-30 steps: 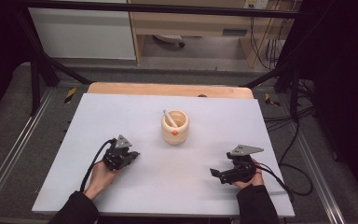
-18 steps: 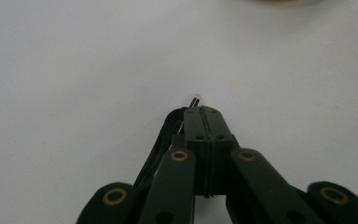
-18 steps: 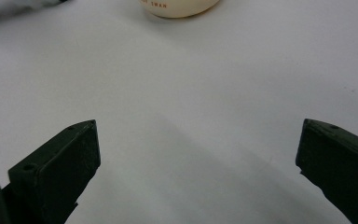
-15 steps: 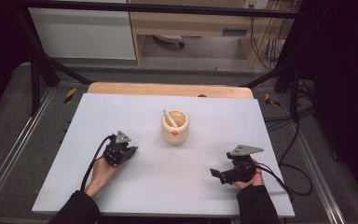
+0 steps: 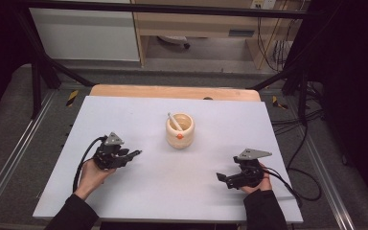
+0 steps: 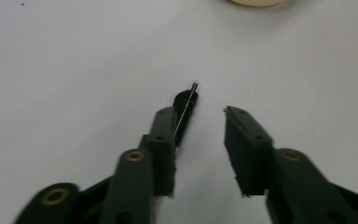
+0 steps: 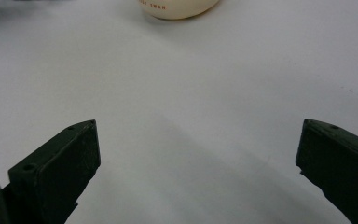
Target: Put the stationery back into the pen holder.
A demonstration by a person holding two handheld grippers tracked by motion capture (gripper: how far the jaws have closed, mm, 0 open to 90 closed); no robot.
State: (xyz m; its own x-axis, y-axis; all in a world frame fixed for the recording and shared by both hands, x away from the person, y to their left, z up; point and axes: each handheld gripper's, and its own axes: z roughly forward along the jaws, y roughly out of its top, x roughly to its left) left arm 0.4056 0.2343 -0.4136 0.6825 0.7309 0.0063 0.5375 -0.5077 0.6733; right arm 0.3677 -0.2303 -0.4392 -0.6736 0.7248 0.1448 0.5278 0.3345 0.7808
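Bright, even light on the table point(image 5: 139, 201); dark surroundings; gripper views soft.

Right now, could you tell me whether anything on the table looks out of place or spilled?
Nothing stands out. The cream cup stands upright on the table with a white stick leaning inside it, and nothing is spilled around it.

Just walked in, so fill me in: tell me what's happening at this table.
A person holds a gripper in each hand over a white table. A cream cup with a white stick in it stands mid-table, untouched. The left gripper points toward it, jaws open; the right gripper rests farther back, wide open. Neither holds anything.
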